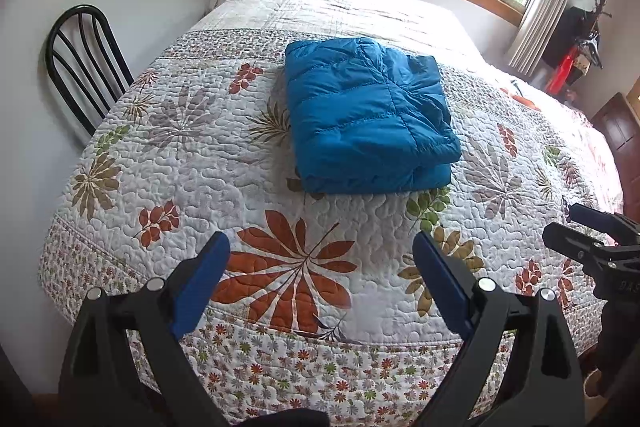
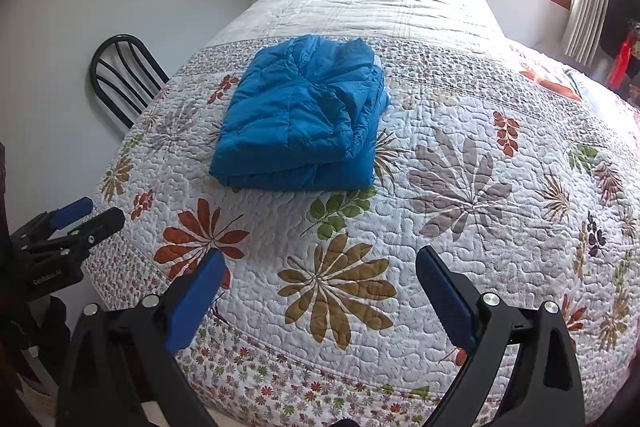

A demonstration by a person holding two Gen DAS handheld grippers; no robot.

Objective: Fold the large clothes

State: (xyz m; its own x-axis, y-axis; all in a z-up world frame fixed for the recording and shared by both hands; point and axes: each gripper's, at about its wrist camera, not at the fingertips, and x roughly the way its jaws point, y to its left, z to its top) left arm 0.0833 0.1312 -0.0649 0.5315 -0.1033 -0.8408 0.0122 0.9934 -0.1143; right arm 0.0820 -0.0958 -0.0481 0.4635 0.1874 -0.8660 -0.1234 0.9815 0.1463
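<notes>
Fingers [image 1: 200, 283] of our left gripper [image 1: 320, 283] are standing wide apart, holding nothing, hovering over the near edge of the bed [image 1: 180, 163]. We are keeping our right gripper [image 2: 320, 291] spread just as wide and empty beside it. We are seeing the folded blue jacket [image 1: 368, 115] lying flat mid-quilt, well apart from both. A black chair [image 1: 80, 63] is standing at the bed's left edge.
</notes>
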